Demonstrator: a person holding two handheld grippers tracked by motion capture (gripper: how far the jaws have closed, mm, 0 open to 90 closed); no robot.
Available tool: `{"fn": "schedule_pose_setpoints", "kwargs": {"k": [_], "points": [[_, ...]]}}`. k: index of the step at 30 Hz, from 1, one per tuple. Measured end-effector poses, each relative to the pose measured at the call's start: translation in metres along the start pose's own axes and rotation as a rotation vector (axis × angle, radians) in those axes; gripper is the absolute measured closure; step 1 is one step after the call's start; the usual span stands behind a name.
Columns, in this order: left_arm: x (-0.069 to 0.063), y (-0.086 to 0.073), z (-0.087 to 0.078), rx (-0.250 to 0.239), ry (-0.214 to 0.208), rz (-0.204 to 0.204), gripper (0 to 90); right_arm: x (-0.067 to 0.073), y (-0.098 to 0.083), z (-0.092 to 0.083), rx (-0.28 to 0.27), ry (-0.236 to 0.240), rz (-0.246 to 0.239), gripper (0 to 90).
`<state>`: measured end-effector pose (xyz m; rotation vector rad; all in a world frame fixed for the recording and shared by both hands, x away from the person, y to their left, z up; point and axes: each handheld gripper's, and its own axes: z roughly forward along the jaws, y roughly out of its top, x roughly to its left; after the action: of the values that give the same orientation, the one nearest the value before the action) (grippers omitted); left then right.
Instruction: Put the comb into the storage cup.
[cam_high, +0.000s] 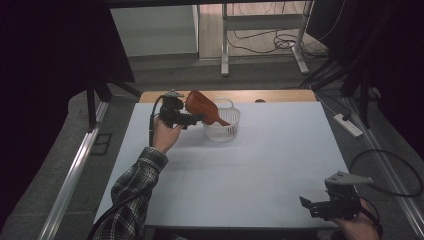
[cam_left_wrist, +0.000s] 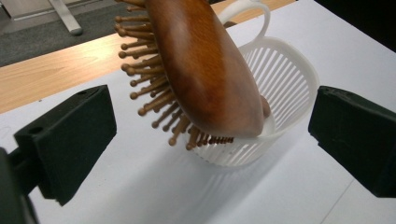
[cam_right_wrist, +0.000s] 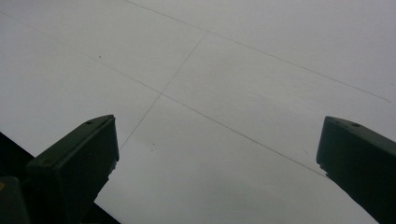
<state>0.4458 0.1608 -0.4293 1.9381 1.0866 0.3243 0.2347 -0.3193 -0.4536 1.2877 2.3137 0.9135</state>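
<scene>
High view first, from my near edge outward: my right gripper (cam_high: 327, 206) sits low at the near right corner of the white table (cam_high: 260, 170), held by a hand at the bottom of the frame, its jaws spread wide with nothing between them. Right gripper view confirms it, two black jaws far apart over bare white surface crossed by faint seam lines. Between that gripper and the far things I see a broad stretch of open tabletop, so I have plenty of room across the middle and the right side.

Further out on the left, my plaid sleeve (cam_high: 135, 185) runs up to the left gripper (cam_high: 192, 119), which hangs just beside the white basket (cam_high: 222, 131). Its jaws stand apart too and grip nothing: in the left gripper view the wooden hairbrush (cam_left_wrist: 205, 70) lies between them but touches neither pad. The brush leans tilted, its lower end down inside the basket and resting on the near rim, bristles facing the left jaw, the rest sticking up and out above the rim.

The basket stands near the table's far edge, where a strip of bare wood (cam_high: 270, 95) shows. Beyond that come grey floor and metal stand legs (cam_high: 225, 45).
</scene>
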Motion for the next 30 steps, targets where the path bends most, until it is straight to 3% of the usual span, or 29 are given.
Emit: {"fn": "schedule_pose_setpoints", "kwargs": {"k": [8, 21, 30], "points": [[0.0, -0.006, -0.002, 0.0, -0.006, -0.006, 0.4, 0.0, 0.0, 0.0, -0.001, -0.002, -0.001, 0.0], [-0.002, -0.015, -0.001, 0.027, 0.011, 0.018, 0.0, 0.001, 0.0, 0.0, 0.001, -0.004, -0.004, 0.0], [0.003, -0.019, -0.004, 0.019, -0.004, 0.008, 0.0, 0.001, 0.0, -0.001, -0.002, -0.006, -0.003, 0.0]]}}
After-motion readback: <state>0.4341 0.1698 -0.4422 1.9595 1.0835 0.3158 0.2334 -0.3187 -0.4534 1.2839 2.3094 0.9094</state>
